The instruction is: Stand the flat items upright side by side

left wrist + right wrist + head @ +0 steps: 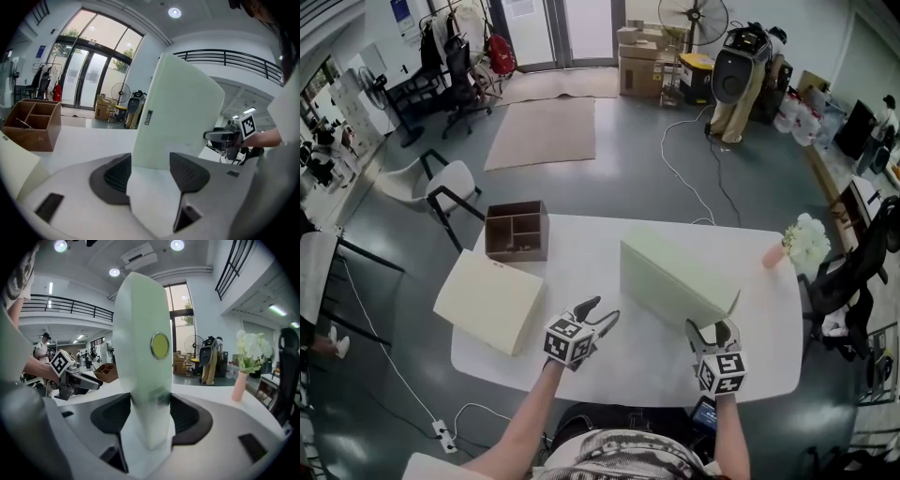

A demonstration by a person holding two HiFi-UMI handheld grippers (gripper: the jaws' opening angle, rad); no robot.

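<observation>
Green file (670, 277) stands upright on its long edge, mid-table, a bit toward 3 o'clock. Right gripper (712, 328) is clenched on the file's near spine end at 6 o'clock; in the right gripper view both pads press the spine (145, 357) just below the round label. Left gripper (602, 311) is released: jaws apart with nothing between them, tips aimed at the file's broad face (178, 112) from its 9 o'clock side, near it but not touching.

Cream file (487, 300) lies flat at the table's (591, 272) 9 o'clock edge, overhanging it and well apart from the green one. Brown organizer (517, 231) is at 11 o'clock, pink vase (773, 255) at 2 o'clock.

Step, as I judge it: steadying file 1 of 2 upright. File 2 is not yet touched, so roughly half is left.

The next move calls for:
- Checking that the green file balances alone before the right grip lets go.
- Swinging the left gripper to 9 o'clock for the cream file.
- Gripping it by an edge, pulling it in from the overhang and tipping it up.
- Setting it just beside the green one, faces parallel.
</observation>
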